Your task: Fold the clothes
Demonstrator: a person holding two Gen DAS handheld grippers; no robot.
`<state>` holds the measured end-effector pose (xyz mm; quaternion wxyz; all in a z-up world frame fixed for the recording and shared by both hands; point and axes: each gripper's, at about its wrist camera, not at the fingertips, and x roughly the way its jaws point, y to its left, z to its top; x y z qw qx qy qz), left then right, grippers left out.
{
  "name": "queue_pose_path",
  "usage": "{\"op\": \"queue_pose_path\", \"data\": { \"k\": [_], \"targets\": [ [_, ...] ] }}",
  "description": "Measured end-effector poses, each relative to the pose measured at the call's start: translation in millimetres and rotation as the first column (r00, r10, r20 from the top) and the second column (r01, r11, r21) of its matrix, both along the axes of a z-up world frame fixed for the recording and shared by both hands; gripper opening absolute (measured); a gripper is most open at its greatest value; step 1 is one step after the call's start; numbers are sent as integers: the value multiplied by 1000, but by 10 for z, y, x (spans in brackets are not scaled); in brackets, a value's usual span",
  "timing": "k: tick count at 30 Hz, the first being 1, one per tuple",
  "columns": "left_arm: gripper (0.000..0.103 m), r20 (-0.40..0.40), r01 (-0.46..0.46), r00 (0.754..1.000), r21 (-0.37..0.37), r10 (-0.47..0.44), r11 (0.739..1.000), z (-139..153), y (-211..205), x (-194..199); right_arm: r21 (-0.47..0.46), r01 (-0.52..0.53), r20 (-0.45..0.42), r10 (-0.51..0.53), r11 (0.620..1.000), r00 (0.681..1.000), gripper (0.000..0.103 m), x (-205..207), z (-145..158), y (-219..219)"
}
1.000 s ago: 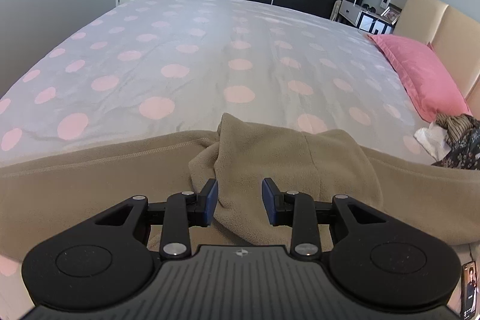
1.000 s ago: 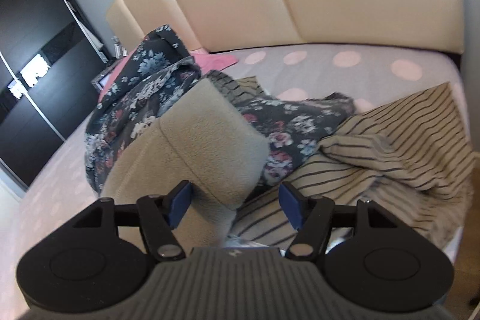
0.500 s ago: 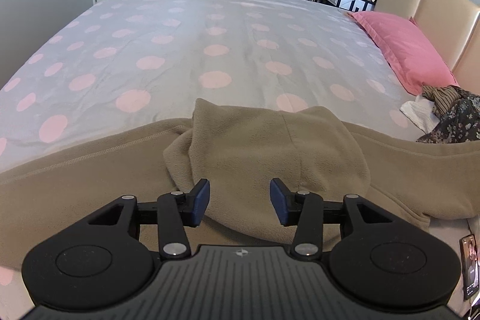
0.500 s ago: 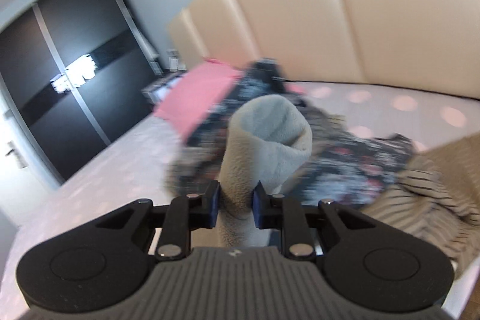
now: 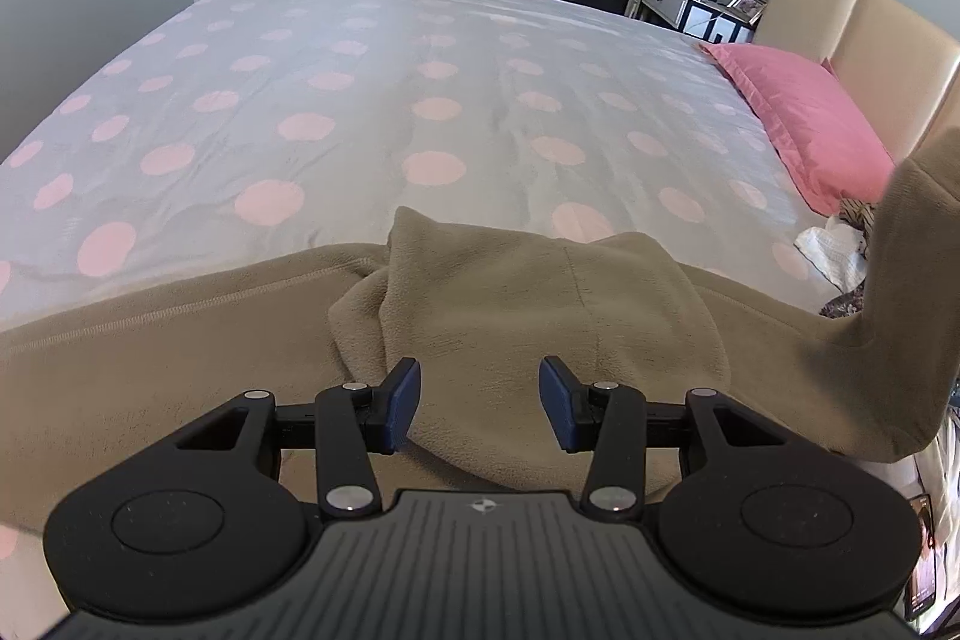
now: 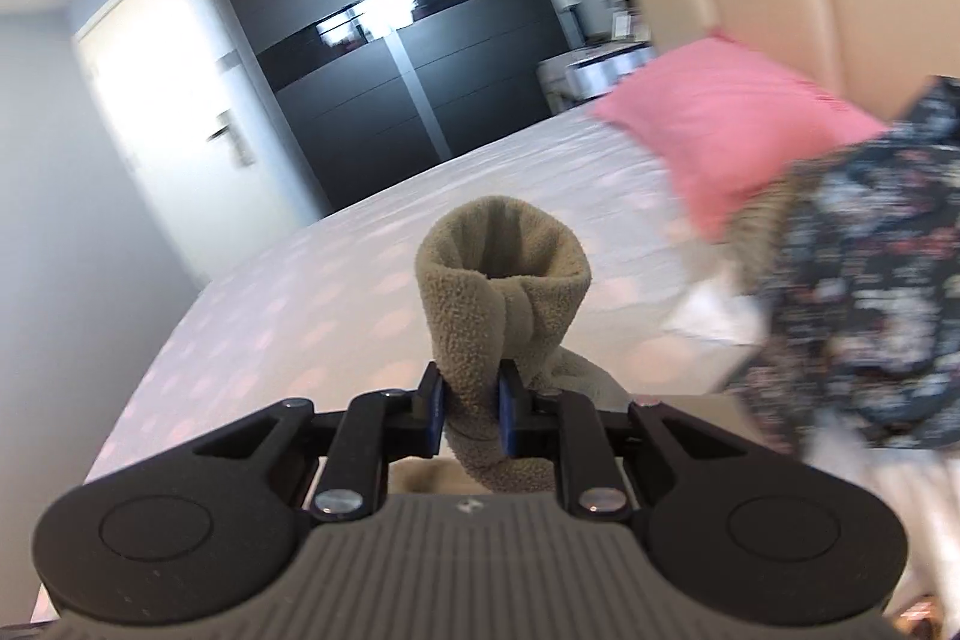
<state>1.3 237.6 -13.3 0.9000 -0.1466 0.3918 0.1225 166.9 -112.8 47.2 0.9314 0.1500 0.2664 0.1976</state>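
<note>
With our right tongs (image 6: 471, 415) clamped on the fleece hoodie's sleeve (image 6: 501, 274) and left tongs (image 5: 479, 403) apart, we next fold it across the body.

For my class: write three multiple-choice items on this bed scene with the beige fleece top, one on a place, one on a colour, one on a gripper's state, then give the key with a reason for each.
1. Where does the pink pillow lie?
A. against the headboard
B. on the floor
C. on the fleece top

2. What colour are the dots on the bedspread?
A. green
B. pink
C. black

3. What is the right gripper doing?
A. hanging open over the bed
B. clamping a floral garment
C. clamping the sleeve

Key: 1 A, the pillow sits by the padded headboard. 2 B, pale pink dots cover the grey spread. 3 C, the pads pinch the bunched sleeve of the fleece top; its jaws have just been closing.
</note>
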Motion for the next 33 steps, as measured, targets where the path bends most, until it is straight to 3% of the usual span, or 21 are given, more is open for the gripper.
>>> {"op": "queue_pose_path", "data": {
  "k": [10, 22, 27, 33],
  "targets": [
    [41, 26, -104, 994, -92, 107, 990, 66, 375, -72, 74, -223, 24, 222, 972, 975, 19, -42, -170, 1389],
    [41, -8, -249, 968, -119, 250, 961, -48, 845, -232, -6, -488, -85, 486, 873, 870, 20, -250, -957, 2486],
    [41, -16, -278, 960, -140, 279, 950, -104, 956, -243, -1, -521, -159, 515, 853, 843, 34, -216, -1137, 2548],
    [44, 20, -284, 956, -191, 293, 939, -92, 989, -243, 1, -545, -117, 542, 838, 832, 54, -295, -885, 2284]
  ]
}}
